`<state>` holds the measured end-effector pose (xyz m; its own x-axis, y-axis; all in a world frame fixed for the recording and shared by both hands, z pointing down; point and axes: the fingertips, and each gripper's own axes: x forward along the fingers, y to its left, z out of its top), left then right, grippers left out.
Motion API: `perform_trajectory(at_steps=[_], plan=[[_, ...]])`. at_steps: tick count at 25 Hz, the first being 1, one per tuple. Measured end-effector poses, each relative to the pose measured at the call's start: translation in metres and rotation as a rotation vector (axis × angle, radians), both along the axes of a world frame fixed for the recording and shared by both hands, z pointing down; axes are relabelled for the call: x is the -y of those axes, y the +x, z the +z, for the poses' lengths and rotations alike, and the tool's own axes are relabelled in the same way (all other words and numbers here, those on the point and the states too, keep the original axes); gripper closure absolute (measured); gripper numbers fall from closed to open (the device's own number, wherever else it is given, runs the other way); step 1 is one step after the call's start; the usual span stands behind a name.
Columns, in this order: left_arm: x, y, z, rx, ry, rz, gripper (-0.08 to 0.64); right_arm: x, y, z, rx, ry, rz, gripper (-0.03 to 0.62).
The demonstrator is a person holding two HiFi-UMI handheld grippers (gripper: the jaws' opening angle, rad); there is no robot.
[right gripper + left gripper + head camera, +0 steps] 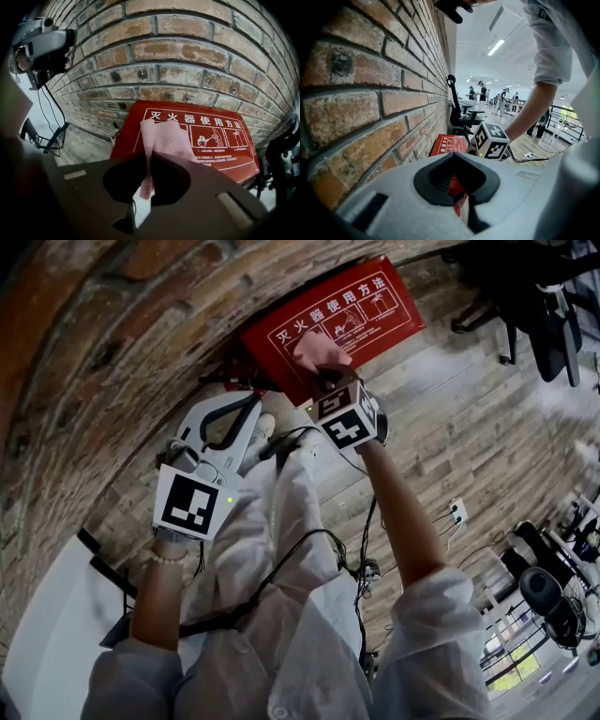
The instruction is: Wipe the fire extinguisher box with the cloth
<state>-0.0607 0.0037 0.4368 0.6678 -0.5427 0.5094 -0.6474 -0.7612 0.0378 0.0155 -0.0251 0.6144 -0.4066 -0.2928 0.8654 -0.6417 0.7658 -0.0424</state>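
Head view: white coat sleeves (431, 634), then the left gripper (248, 409) idle by the brick wall (84, 352). Left gripper view: jaws together, empty. Right gripper view: the right gripper (148, 176) has its jaws clamped on the pink woven cloth (166, 138), which lies against the red metal fire extinguisher box (220, 150). This looks like the wiping stage; the next move needs pressed sweeps across the box.

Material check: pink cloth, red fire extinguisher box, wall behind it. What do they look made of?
Cloth: pink fabric, matte; a fine grid weave shows and it folds limply.
Fire extinguisher box: smooth red, slightly glossy, white print on top; probably painted metal, possibly plastic.
Wall: rough matte brick with recessed mortar joints.
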Motion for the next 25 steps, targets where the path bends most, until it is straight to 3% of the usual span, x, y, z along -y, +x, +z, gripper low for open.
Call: perform_trajectory(at_steps=[15, 25], plan=[[-0.005, -0.010, -0.002, -0.005, 0.004, -0.008, 0.563, -0.048, -0.049, -0.001, 0.054, -0.041, -0.115, 0.571], [-0.011, -0.007, -0.004, -0.016, 0.001, 0.008, 0.563, -0.050, -0.052, -0.005, 0.088, -0.033, -0.089, 0.571]])
